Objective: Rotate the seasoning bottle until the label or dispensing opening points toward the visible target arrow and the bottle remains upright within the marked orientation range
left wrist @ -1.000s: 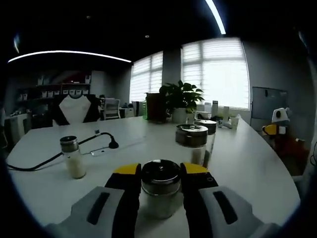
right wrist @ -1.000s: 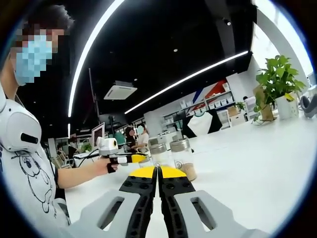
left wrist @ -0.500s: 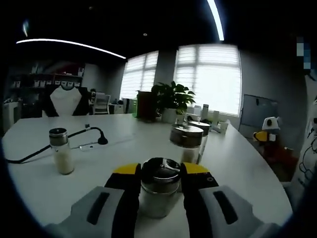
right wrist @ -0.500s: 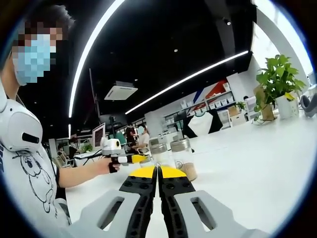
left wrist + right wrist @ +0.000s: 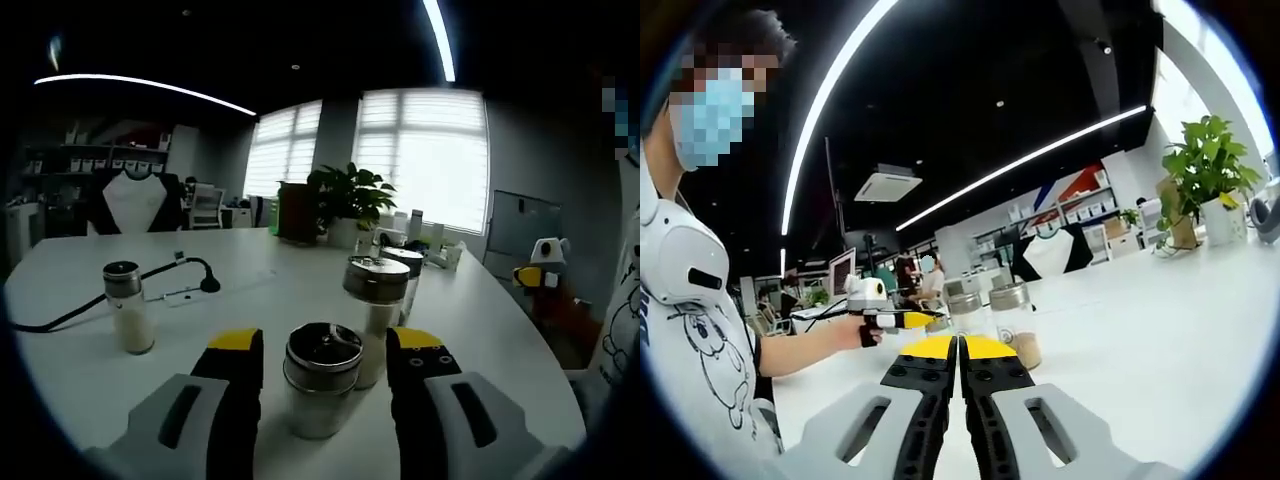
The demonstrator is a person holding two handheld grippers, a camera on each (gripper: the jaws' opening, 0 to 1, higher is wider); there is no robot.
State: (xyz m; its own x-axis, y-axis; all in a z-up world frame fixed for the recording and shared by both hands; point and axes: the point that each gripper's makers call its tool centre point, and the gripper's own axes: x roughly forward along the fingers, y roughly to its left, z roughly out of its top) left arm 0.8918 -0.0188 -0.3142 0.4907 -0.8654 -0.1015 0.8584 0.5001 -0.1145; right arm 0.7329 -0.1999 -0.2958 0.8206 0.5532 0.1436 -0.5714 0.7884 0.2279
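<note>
A glass seasoning bottle [image 5: 320,395] with a metal lid and pale contents stands upright on the white table [image 5: 480,340]. My left gripper [image 5: 326,344] is open, one jaw on each side of the bottle with a small gap to each. In the right gripper view, a person's hand holds the left gripper [image 5: 902,319] low over the table, beside two bottles [image 5: 1012,320]. My right gripper [image 5: 958,347] is shut with nothing between its yellow-tipped jaws. No arrow mark shows on the table.
Just behind the near bottle stand a taller bottle [image 5: 375,300] and a third one [image 5: 408,268]. Another bottle [image 5: 128,308] stands alone at the left, by a black cable [image 5: 150,287]. A potted plant [image 5: 345,203] is at the table's far edge.
My left gripper's jaws have spread apart and let go of the bottle, which stays upright. The left view has drawn back slightly. The right gripper stays shut.
</note>
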